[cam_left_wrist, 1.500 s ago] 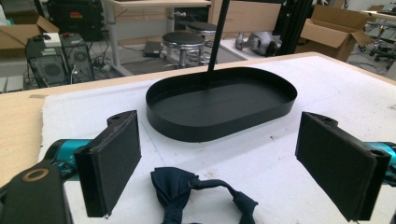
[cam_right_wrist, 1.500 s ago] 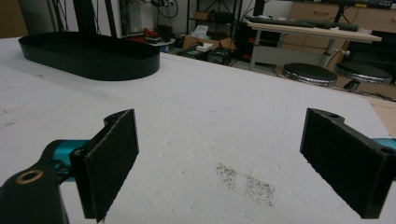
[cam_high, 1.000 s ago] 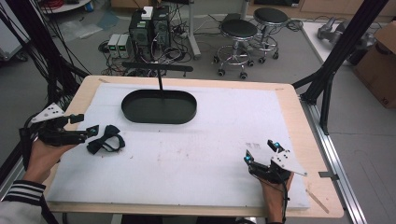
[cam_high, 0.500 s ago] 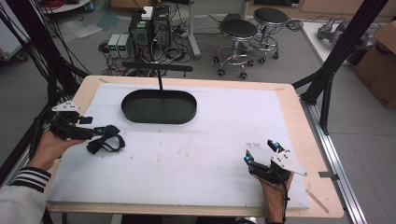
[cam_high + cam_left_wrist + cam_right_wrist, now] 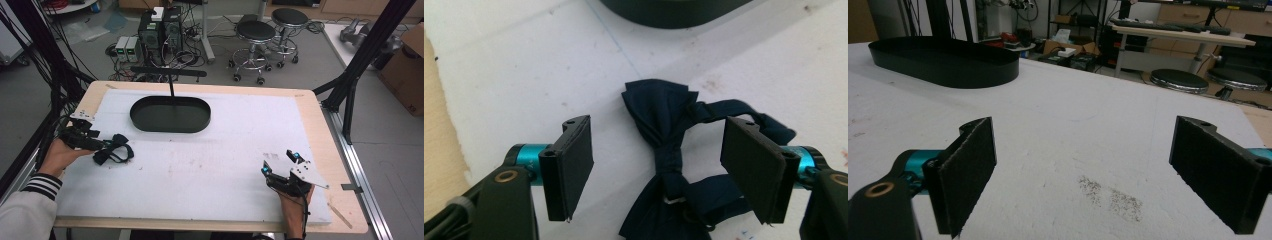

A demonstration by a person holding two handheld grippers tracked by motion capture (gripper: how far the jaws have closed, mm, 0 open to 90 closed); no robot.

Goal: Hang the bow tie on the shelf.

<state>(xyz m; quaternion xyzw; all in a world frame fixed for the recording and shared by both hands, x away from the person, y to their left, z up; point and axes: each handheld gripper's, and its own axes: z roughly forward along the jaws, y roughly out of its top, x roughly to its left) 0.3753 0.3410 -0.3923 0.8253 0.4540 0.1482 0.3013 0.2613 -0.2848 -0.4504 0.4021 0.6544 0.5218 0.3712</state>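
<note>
A dark navy bow tie (image 5: 116, 150) lies on the white mat (image 5: 225, 150) at the left side of the table. My left gripper (image 5: 102, 148) reaches in from the left and straddles it. In the left gripper view the bow tie (image 5: 659, 107) sits between the two pads (image 5: 574, 165), with a gap on each side. These jaws have just been closing, and neither pad touches the cloth. My right gripper (image 5: 279, 163) rests near the table's front right, open, with only bare mat between its jaws (image 5: 1088, 165).
A black oval tray (image 5: 170, 126) stands at the back centre of the mat, also seen far left in the right gripper view (image 5: 948, 70). A black stand (image 5: 170, 75) rises behind it. Stools (image 5: 255, 32) and computers (image 5: 160, 30) are on the floor beyond the table.
My left gripper has moved right and down onto the bow tie, so the tie now lies between its jaws, which stand narrower. The right gripper has stayed in place.
</note>
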